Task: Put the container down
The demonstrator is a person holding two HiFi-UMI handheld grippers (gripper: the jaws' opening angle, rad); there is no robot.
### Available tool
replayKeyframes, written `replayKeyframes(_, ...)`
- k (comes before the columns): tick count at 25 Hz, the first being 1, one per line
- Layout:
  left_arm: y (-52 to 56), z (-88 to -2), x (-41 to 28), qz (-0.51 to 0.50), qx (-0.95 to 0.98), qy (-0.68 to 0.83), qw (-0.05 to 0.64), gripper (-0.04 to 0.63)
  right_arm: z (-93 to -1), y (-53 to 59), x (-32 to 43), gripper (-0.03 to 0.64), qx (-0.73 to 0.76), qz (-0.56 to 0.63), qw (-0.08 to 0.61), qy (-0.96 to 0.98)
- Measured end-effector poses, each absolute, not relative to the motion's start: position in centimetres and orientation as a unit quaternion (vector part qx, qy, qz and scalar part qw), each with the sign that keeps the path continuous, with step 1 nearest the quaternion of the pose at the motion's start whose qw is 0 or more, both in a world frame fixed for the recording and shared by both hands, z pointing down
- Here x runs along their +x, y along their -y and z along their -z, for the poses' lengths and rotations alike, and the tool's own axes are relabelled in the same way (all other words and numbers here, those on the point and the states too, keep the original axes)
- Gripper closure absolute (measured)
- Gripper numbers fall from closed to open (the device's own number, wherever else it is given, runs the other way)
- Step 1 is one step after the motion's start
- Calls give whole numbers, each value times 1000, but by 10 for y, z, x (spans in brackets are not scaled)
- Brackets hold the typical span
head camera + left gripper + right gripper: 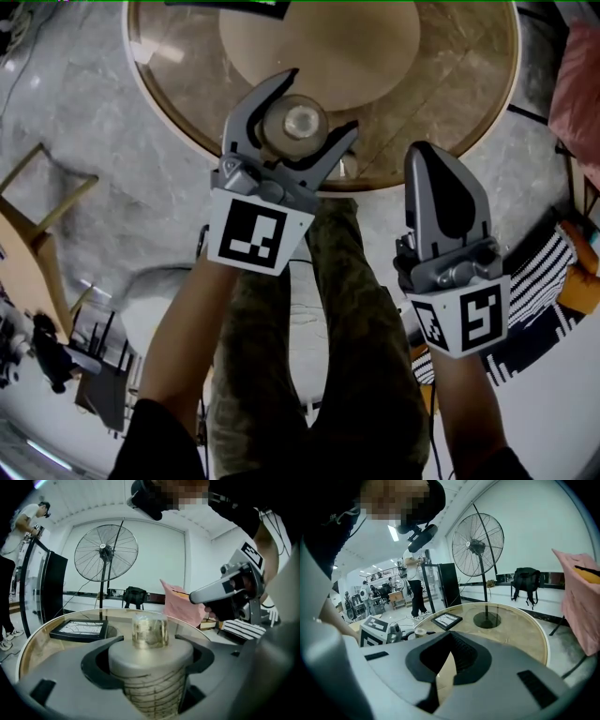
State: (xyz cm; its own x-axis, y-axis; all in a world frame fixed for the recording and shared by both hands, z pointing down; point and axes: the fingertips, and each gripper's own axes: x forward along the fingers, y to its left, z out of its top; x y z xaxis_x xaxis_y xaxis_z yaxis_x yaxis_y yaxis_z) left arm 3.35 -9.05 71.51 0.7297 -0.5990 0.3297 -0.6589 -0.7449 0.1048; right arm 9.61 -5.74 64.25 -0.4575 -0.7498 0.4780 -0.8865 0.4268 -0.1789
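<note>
The container (293, 125) is a ribbed glass jar with a grey lid (150, 656) and a clear knob (150, 630). My left gripper (317, 103) is shut on it, one jaw on each side of the jar just under the lid. The jar hangs upright over the near edge of the round glass-topped table (441, 103). My right gripper (431, 159) is to the right of it, off the table's near rim, shut with nothing in it. In the right gripper view its tips (449, 637) meet, and the left gripper (375, 630) shows at the left.
A black flat frame (79, 630) lies on the far side of the table. A standing fan (105, 552) and a black bag are beyond it. Pink cloth (577, 84) hangs at the right, a wooden chair (37, 225) stands at the left, and a striped thing (544, 281) lies lower right.
</note>
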Motion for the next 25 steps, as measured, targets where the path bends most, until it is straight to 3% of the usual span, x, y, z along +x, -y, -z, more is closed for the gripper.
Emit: replayKeyframes(25,62,-744,21,-256,920,286,78,244,-634,69,106,595,486,-209,152,835)
